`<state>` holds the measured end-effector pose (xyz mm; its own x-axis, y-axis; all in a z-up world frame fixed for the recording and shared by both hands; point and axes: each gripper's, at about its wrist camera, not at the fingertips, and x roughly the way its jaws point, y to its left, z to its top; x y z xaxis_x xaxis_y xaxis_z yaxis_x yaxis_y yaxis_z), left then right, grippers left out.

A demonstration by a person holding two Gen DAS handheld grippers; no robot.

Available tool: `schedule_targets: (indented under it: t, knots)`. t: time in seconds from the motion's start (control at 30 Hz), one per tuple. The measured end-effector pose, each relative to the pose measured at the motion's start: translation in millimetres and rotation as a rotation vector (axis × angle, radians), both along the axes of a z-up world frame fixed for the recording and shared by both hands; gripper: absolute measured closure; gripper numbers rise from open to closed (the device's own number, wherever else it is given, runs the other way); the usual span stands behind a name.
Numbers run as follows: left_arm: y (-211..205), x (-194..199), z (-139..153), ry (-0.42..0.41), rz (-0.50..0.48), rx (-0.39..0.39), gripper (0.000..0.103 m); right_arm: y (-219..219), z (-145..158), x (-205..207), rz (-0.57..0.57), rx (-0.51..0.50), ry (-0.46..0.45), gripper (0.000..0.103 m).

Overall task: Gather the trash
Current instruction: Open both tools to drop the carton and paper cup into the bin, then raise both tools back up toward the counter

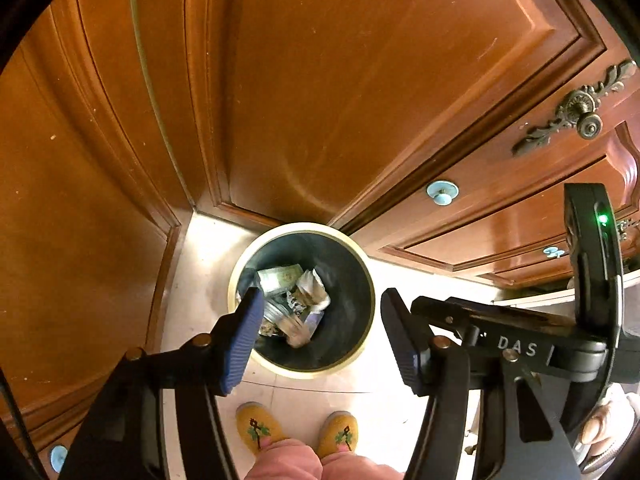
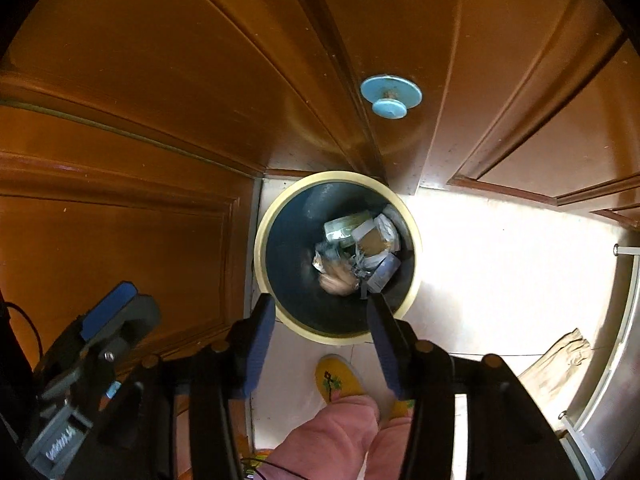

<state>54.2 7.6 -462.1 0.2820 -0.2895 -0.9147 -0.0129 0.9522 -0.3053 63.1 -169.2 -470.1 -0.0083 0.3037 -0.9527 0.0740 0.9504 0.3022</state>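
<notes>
Blue-padded fingers [image 1: 240, 344] of the left gripper [image 1: 320, 340] fill the near edge of the left wrist view, spread wide apart with nothing between them. Directly beyond and below the gap stands the trash bin [image 1: 356, 248], a round dark container with a cream rim, set on the pale floor [image 1: 200, 264] in the corner formed by wooden cabinet doors [image 1: 340, 80]. Crumpled trash [image 1: 298, 296] lies at the bottom of the bin: paper scraps, a printed wrapper and a flattened packet; the left finger's tip overlaps its near-left edge in the picture. To the right, the right gripper [image 1: 520, 344] shows side-on, marked with white letters and a lit green lamp. Near the bottom edge are two yellow slippers [image 1: 258, 428] and pink trouser legs [image 1: 296, 460].

From the right wrist view, the right gripper [image 2: 324, 340] also has its fingers [image 2: 260, 344] well apart and empty. Its tips frame the near rim of the trash bin [image 2: 276, 216], which sits just beyond them against the cabinet doors [image 2: 160, 80]. The trash [image 2: 360, 248] rests heaped toward the bin's right side. A light blue knob [image 2: 390, 96] sits on the door above. At the near left the left gripper [image 2: 108, 320] is seen from the side. One yellow slipper [image 2: 338, 376] and a pink trouser leg [image 2: 332, 436] lie near, and a brown paper bag [image 2: 560, 364] lies on the floor [image 2: 500, 260] at right.
</notes>
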Motion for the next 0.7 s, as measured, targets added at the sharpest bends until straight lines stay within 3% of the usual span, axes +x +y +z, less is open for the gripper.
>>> schedule_targets:
  t: [0.3,0.7]
  knots:
    - [0.0,-6.3,37.0,-0.018,0.003,0.004,0.044,4.4,44.3,-15.3,0.008,-0.016,-0.051,0.055]
    - [1.8,-24.7,117.6,-0.021,-0.004,0.099,0.036,3.8,120.1,-35.2,0.008,-0.061,-0.104,0.055]
